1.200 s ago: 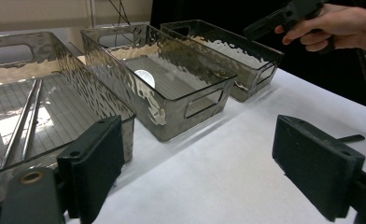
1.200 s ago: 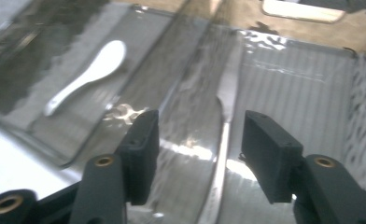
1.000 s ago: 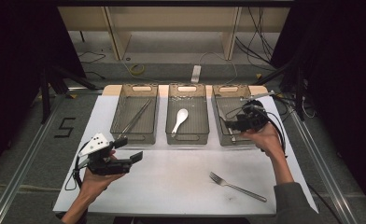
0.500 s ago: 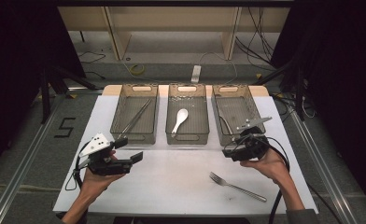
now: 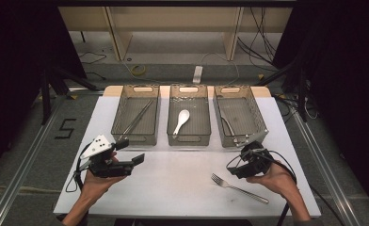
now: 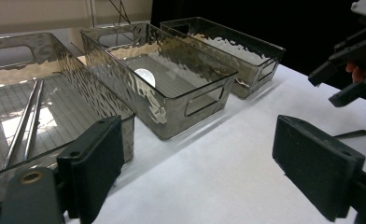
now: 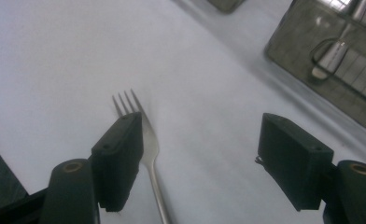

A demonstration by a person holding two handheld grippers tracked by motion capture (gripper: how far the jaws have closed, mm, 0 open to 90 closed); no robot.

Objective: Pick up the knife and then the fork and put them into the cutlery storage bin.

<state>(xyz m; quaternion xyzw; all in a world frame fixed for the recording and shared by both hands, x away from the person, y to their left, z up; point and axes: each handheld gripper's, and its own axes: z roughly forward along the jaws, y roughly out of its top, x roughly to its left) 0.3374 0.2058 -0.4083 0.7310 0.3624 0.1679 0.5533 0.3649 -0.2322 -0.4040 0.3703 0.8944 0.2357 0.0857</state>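
The fork (image 5: pixel 239 188) lies flat on the white desk (image 5: pixel 173 188), tines toward the three bins and handle running away toward the desk's near right corner; nothing grips it. The right claw (image 5: pixel 233 165) hovers just above the fork's tine end, held in the person's right hand (image 5: pixel 276 181). In the right gripper view the fork (image 7: pixel 146 144) lies below the claw, its tines showing past the left jaw and its handle passing beside that jaw, while the other jaw stands well apart on the far side; the jaws are wide, with bare desk between them, and they have just been closing a little from their widest, with no pad on the fork. Beyond the fork, nearest to it, stands the right bin (image 5: pixel 239 117), which holds a piece of metal cutlery along its floor; I cannot tell which kind. Further from the fork is the middle bin (image 5: pixel 188 117) with a white spoon (image 5: pixel 181 120) in it, and furthest the left bin (image 5: pixel 136 117), holding a pair of metal chopsticks (image 5: pixel 136 118). Well apart from the fork, across the bare middle of the desk, the left claw (image 5: pixel 131 151) is held in the left hand (image 5: pixel 98 181) just in front of the left bin, its jaws wide with nothing between them, as the left gripper view shows too, where the right claw (image 6: pixel 344 79) appears at the far side.
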